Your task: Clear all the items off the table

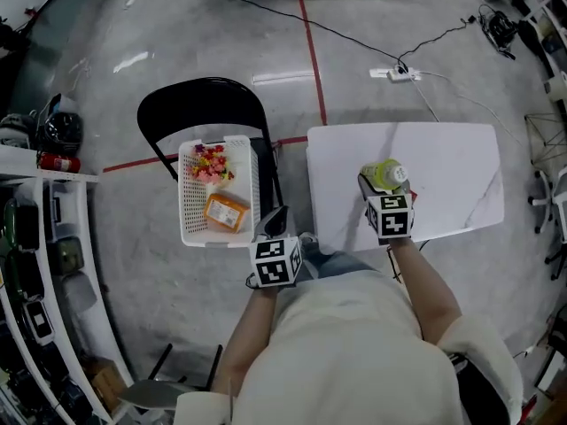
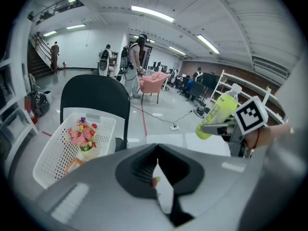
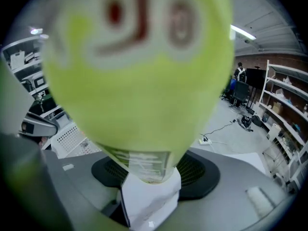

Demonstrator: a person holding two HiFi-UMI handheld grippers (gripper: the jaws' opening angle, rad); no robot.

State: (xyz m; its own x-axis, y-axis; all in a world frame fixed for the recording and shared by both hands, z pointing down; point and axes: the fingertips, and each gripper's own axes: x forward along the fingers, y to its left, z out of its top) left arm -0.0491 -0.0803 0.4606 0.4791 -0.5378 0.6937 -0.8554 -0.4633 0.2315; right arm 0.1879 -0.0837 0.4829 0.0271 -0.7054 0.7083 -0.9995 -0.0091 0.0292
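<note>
- Closest to us is our own cream top (image 1: 354, 352), with both forearms reaching out from it toward the work.
- At the left, a black chair (image 1: 199, 100) carries a white basket (image 1: 188, 204) on its seat, just beside the table, which we judge keeps each carry short. A pot of flowers (image 1: 211, 162) sits at the basket's far end and an orange packet (image 1: 225, 211) near its middle.
- Our left gripper (image 1: 274, 221) hovers off the basket's near right corner. Its jaws meet tip to tip on nothing, and we judge it is parked out of the way.
- Right of the chair stands the white table (image 1: 452, 175).
- Our right gripper (image 1: 381, 187) clamps a yellow-green bottle (image 1: 388, 171) across its body, jaws spread only to the bottle's width. It holds the bottle tilted and clear above the table's left half. We judge this firm grip is meant to steady the bottle for a carry leftward to the basket.
</note>
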